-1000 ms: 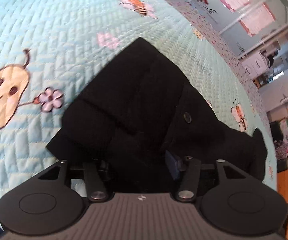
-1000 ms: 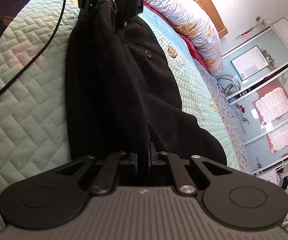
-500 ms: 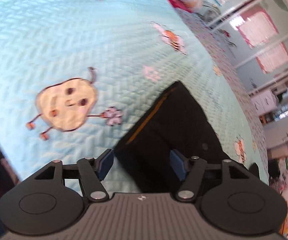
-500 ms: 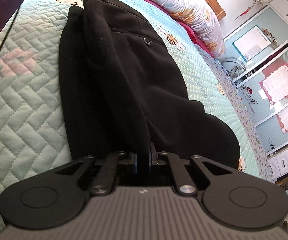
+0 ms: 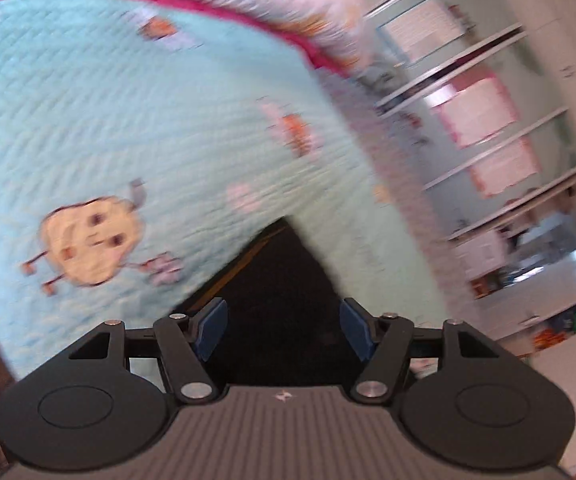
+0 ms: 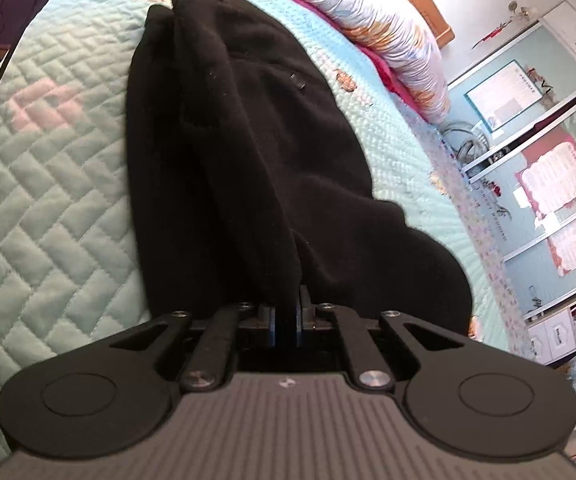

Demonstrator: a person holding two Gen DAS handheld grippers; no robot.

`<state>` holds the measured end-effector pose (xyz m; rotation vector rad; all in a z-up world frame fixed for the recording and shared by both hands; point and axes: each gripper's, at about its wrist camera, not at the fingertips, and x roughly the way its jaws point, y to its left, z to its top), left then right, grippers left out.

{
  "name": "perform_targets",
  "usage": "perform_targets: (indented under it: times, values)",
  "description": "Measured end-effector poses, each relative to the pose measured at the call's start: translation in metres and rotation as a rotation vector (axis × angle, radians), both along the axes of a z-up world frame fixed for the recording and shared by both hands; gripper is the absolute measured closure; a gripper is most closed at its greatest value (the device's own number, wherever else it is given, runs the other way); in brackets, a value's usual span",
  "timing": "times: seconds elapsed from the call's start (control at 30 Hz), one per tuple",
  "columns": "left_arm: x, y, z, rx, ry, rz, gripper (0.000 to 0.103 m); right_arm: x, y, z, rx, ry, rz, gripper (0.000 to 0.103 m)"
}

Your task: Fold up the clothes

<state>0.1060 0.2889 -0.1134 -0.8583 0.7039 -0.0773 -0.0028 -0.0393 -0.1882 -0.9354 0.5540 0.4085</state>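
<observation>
Trousers of soft black fabric (image 6: pixel 248 152) lie lengthwise along a bed covered by a pale turquoise quilted bedspread (image 6: pixel 60 208), the garment bunched in long folds and running from the near edge toward the far end. The right tool (image 6: pixel 286 326) is pinched nearly closed on a fold of the black cloth at the garment's near end, the fabric gathered between its blue pads. The left tool (image 5: pixel 284 330), seen in a blurred frame, has just been spreading its jaws and now stands well apart with nothing pressed between its blue pads (image 5: pixel 212 326); a pointed corner of the black trousers (image 5: pixel 284 276) lies on the bedspread below the gap. Beside that corner the bedspread carries a stitched cream-coloured cartoon figure (image 5: pixel 92 246) and small orange bee motifs (image 5: pixel 297 136). A rumpled white floral duvet with a magenta edge (image 6: pixel 387 36) sits along the far side of the bed, against a wooden headboard (image 6: pixel 427 4).
</observation>
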Motion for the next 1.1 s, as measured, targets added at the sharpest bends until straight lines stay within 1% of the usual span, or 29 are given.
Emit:
perform_targets:
  times: [0.03, 0.07, 0.1, 0.13, 0.2, 0.27, 0.3, 0.33, 0.37, 0.43, 0.5, 0.53, 0.6, 0.63, 0.67, 0.73, 0.77, 0.83, 0.87, 0.9, 0.97, 1.0, 1.03, 1.1]
  values:
    - [0.002, -0.008, 0.005, -0.008, -0.035, -0.02, 0.035, -0.001, 0.001, -0.003, -0.005, -0.003, 0.003, 0.095]
    - [0.008, -0.021, 0.006, 0.007, -0.043, -0.053, 0.031, -0.002, 0.002, -0.005, -0.011, -0.006, 0.005, 0.095]
    - [0.013, -0.033, 0.007, 0.022, -0.051, -0.085, 0.03, -0.002, 0.002, -0.006, -0.012, -0.011, 0.006, 0.095]
    - [0.021, -0.047, 0.005, 0.053, -0.037, -0.122, 0.03, -0.001, 0.003, -0.006, -0.006, -0.011, 0.003, 0.094]
    - [0.04, -0.082, -0.015, 0.136, 0.021, -0.217, 0.03, 0.0, 0.002, -0.005, 0.006, -0.009, 0.001, 0.094]
    - [0.057, -0.107, -0.051, 0.19, 0.142, -0.276, 0.031, -0.001, 0.001, -0.005, 0.013, -0.012, 0.003, 0.093]
    - [0.063, -0.116, -0.071, 0.239, 0.204, -0.28, 0.032, -0.001, 0.001, -0.006, 0.014, -0.015, 0.004, 0.092]
    - [0.061, -0.12, -0.08, 0.29, 0.2, -0.263, 0.032, -0.001, 0.002, -0.006, 0.018, -0.018, 0.01, 0.089]
    - [0.057, -0.123, -0.077, 0.308, 0.168, -0.256, 0.03, -0.003, 0.002, -0.007, 0.02, -0.02, 0.022, 0.089]
    - [0.057, -0.131, -0.069, 0.361, 0.179, -0.278, 0.03, -0.004, 0.002, -0.008, 0.015, -0.039, 0.032, 0.088]
    - [0.06, -0.13, -0.068, 0.364, 0.2, -0.282, 0.032, -0.006, -0.001, -0.005, 0.033, -0.037, 0.038, 0.087]
    - [0.061, -0.125, -0.067, 0.339, 0.21, -0.269, 0.032, -0.006, -0.003, -0.004, 0.042, -0.036, 0.041, 0.084]
    - [0.06, -0.119, -0.064, 0.293, 0.226, -0.237, 0.032, -0.013, -0.008, 0.004, 0.063, -0.063, 0.037, 0.076]
    - [0.059, -0.118, -0.06, 0.287, 0.233, -0.218, 0.032, -0.016, -0.011, 0.008, 0.078, -0.077, 0.033, 0.07]
    - [0.056, -0.121, -0.056, 0.3, 0.232, -0.211, 0.032, -0.022, -0.016, 0.013, 0.096, -0.092, 0.03, 0.064]
    - [0.051, -0.127, -0.048, 0.328, 0.237, -0.195, 0.032, -0.032, -0.027, 0.022, 0.132, -0.121, 0.024, 0.059]
    - [0.049, -0.13, -0.046, 0.325, 0.232, -0.195, 0.032, -0.038, -0.037, 0.026, 0.163, -0.12, 0.0, 0.059]
    - [0.04, -0.142, -0.033, 0.293, 0.185, -0.227, 0.032, -0.051, -0.055, 0.035, 0.224, -0.118, -0.05, 0.059]
    - [0.036, -0.148, -0.027, 0.278, 0.162, -0.244, 0.032, -0.056, -0.067, 0.038, 0.271, -0.104, -0.097, 0.059]
    - [0.034, -0.158, -0.023, 0.279, 0.134, -0.276, 0.032, -0.06, -0.08, 0.041, 0.32, -0.087, -0.15, 0.059]
    - [0.034, -0.18, -0.019, 0.293, 0.09, -0.342, 0.031, -0.068, -0.1, 0.04, 0.377, -0.07, -0.232, 0.059]
    - [0.034, -0.191, -0.021, 0.303, 0.089, -0.372, 0.031, -0.072, -0.11, 0.039, 0.406, -0.061, -0.272, 0.059]
    - [0.036, -0.203, -0.028, 0.308, 0.108, -0.4, 0.031, -0.076, -0.12, 0.039, 0.434, -0.053, -0.313, 0.059]
    - [0.042, -0.22, -0.055, 0.319, 0.187, -0.44, 0.031, -0.081, -0.137, 0.036, 0.486, -0.037, -0.39, 0.059]
